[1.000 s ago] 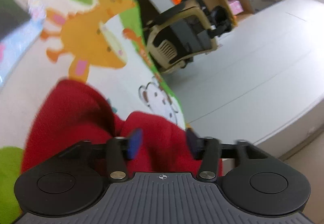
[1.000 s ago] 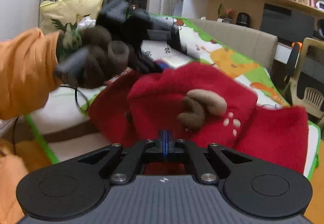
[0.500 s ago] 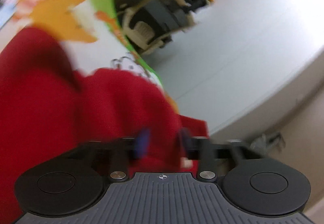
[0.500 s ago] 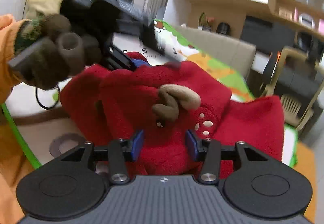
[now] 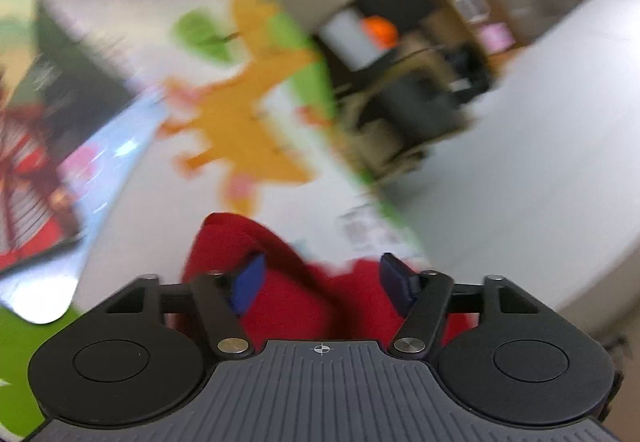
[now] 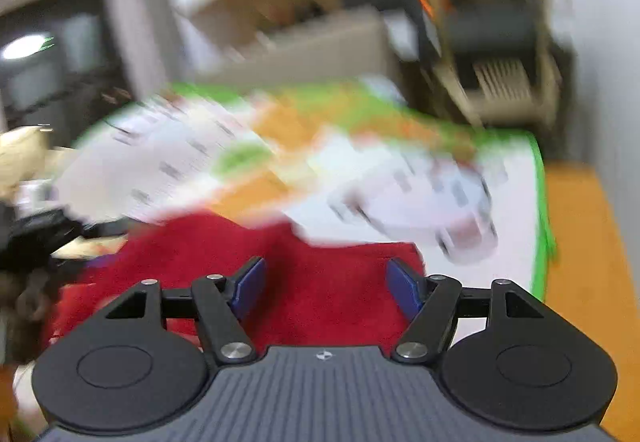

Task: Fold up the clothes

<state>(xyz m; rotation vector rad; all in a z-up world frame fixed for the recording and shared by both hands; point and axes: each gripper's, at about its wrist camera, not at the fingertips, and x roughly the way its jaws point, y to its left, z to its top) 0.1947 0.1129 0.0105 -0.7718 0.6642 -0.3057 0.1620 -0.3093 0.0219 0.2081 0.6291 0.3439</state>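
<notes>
A red fleece garment (image 5: 304, 294) lies on a colourful play mat (image 5: 132, 146), close under my left gripper (image 5: 323, 280), whose blue pads stand wide apart with nothing clamped. In the right wrist view the same red garment (image 6: 320, 274) spreads flat below my right gripper (image 6: 326, 284), also open and empty. Its right edge ends near the mat's white area. Both views are blurred by motion.
The mat (image 6: 460, 178) has a green border and an orange animal print (image 5: 248, 130). A beige chair (image 6: 500, 66) and a dark chair (image 5: 416, 106) stand beyond it. A red and white patterned thing (image 5: 24, 170) lies at far left. Orange floor (image 6: 580, 242) borders the mat.
My right gripper went from shut to wide open and swung away from the garment's front. My left gripper opened wider and pulled back, so more mat shows.
</notes>
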